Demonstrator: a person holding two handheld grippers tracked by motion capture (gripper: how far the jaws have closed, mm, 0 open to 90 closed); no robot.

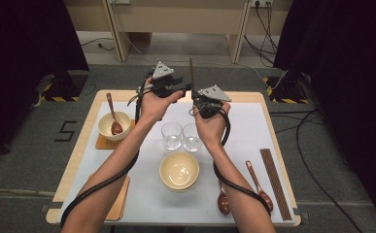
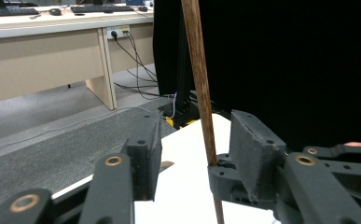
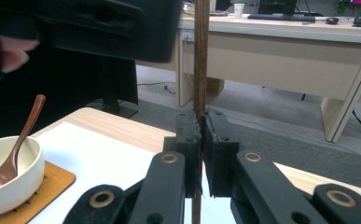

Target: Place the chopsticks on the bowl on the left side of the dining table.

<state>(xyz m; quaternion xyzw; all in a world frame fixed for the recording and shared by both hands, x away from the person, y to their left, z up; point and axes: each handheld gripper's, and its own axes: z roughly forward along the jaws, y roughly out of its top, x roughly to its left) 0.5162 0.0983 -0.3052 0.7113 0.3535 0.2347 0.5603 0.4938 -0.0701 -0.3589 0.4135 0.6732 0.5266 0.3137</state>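
1. A thin, dark brown wooden chopstick (image 1: pixel 192 73) stands nearly upright above the far middle of the table.
2. In the right gripper view the chopstick (image 3: pixel 200 60) rises straight and vertical, its grain showing.
3. In the left gripper view the chopstick (image 2: pixel 200 79) leans slightly, its top tipped to the left.

Two glasses (image 1: pixel 181 135) are standing just behind the middle bowl (image 1: pixel 179 170); another bowl (image 1: pixel 113 125) is sitting far left of it, chopsticks (image 1: pixel 275 183) lying right.
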